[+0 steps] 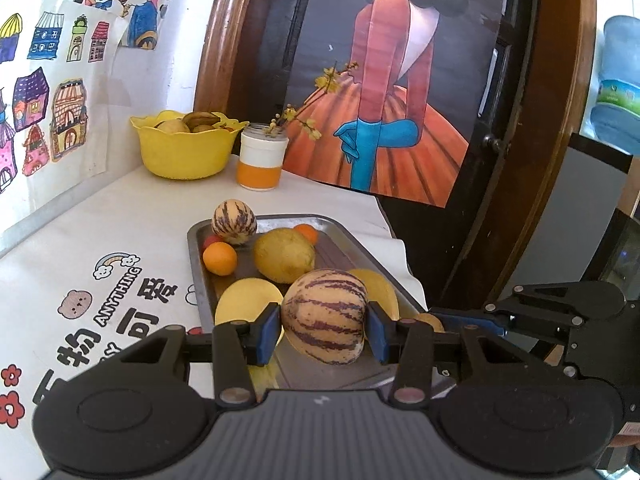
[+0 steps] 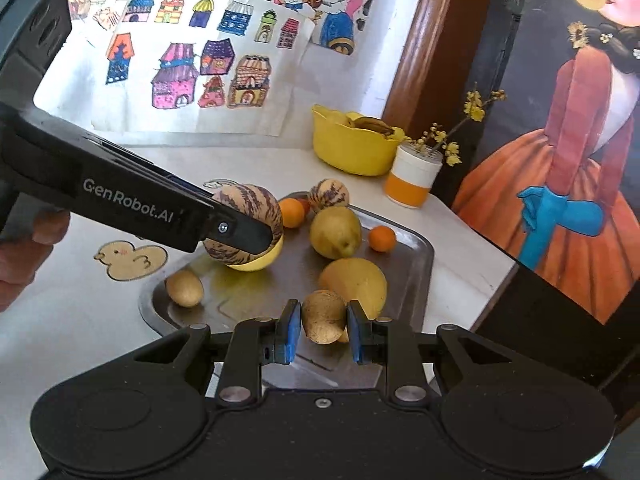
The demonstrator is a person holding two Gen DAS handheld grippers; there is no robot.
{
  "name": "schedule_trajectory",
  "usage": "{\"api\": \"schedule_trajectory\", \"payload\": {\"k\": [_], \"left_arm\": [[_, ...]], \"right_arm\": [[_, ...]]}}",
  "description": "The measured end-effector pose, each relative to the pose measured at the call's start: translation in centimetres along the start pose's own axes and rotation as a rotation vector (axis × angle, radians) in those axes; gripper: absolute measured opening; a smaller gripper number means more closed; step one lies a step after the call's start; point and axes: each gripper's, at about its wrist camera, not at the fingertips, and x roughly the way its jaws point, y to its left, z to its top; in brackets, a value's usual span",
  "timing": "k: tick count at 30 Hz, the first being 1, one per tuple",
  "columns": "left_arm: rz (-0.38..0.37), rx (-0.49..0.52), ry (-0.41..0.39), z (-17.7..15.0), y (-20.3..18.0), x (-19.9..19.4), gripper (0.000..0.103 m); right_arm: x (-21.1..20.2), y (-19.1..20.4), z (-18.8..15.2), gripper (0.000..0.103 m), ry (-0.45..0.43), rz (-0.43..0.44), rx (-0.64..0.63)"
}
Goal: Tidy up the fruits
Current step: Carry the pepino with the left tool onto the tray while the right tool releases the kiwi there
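Observation:
In the left wrist view my left gripper (image 1: 323,332) is shut on a cream melon with purple stripes (image 1: 324,316), held just above the near end of a metal tray (image 1: 195,248). The right wrist view shows that melon (image 2: 248,200) hanging over a yellow fruit (image 2: 260,262). My right gripper (image 2: 324,332) is shut on a small brown fruit (image 2: 323,316) at the tray's near edge. On the tray lie a second striped melon (image 1: 234,221), a yellow pear-like fruit (image 1: 284,255), two oranges (image 1: 219,258) and another brown fruit (image 2: 185,288).
A yellow bowl (image 1: 186,148) holding fruit stands at the back by the wall. Beside it is an orange-and-white cup (image 1: 262,156) with yellow flowers. Drawings cover the wall on the left, and a painted panel stands to the right. A hand (image 2: 20,252) holds the left gripper.

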Motion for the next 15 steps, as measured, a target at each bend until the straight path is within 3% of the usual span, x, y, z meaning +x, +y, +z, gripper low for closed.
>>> {"api": "schedule_trajectory", "payload": {"k": [5,15], "left_arm": [[0.017,0.017,0.015,-0.5,-0.4,0.2,0.049],[0.045,0.031,0.038,-1.1,-0.5,0.4,0.049]], "right_arm": [[0.0,0.2,-0.7,0.026,-0.01,-0.048,0.053],[-0.2,0.3,-1.5,0.027,-0.028,-0.056,0.135]]}}
